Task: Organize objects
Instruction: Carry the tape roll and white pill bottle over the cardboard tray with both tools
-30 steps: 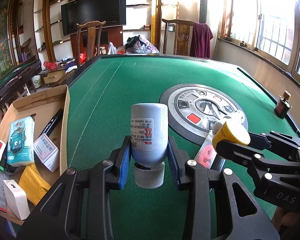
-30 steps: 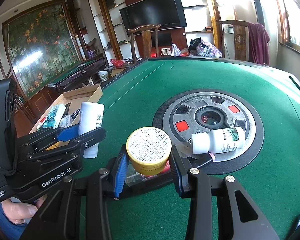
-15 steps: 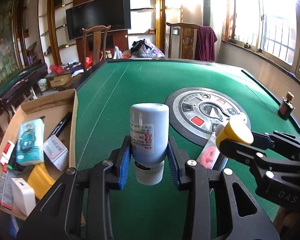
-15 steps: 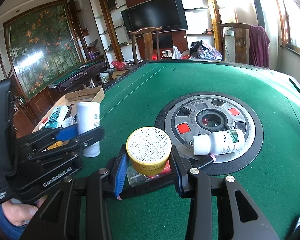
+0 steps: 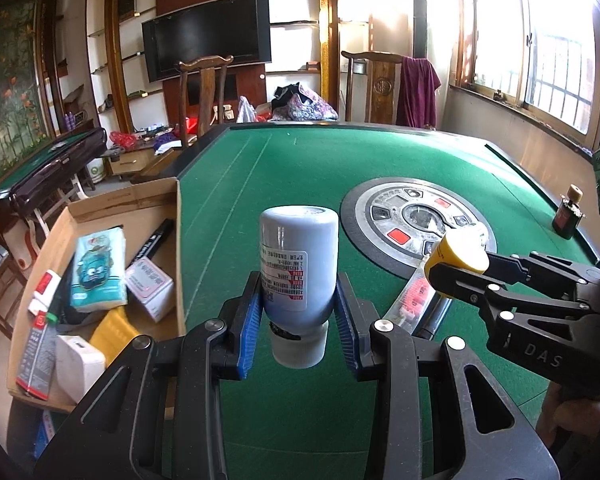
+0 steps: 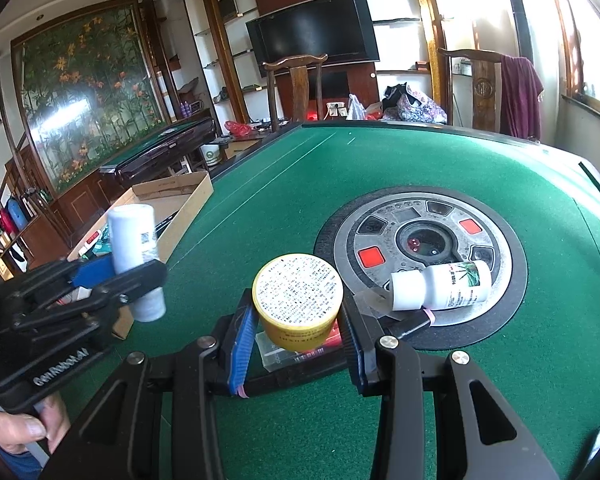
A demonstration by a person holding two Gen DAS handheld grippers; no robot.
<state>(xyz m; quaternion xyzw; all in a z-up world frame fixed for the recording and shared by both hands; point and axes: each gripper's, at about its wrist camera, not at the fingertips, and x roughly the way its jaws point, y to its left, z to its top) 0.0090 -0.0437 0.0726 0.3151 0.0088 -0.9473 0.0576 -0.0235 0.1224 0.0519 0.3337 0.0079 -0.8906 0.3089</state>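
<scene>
My left gripper [image 5: 298,334] is shut on a pale blue bottle [image 5: 298,264], held upside down with its white cap at the bottom, above the green felt. The same bottle [image 6: 134,236] shows at the left of the right wrist view. My right gripper [image 6: 298,342] is shut on a yellow jar [image 6: 298,300] with a printed white lid, also seen as the yellow jar [image 5: 458,254] in the left wrist view. A cardboard box [image 5: 140,200] holding several packets stands at the table's left edge. Under the jar lie a clear red-labelled packet [image 6: 296,356] and a black pen.
A white bottle with a green leaf label [image 6: 444,284] lies on its side on the round metal centre panel [image 6: 420,236] of the green table [image 5: 300,172]. A small dark bottle [image 5: 567,216] stands near the right rail. Chairs stand beyond the far edge.
The left gripper has risen and moved left with the blue bottle, so more of the box shows. The right gripper and yellow jar have kept still.
</scene>
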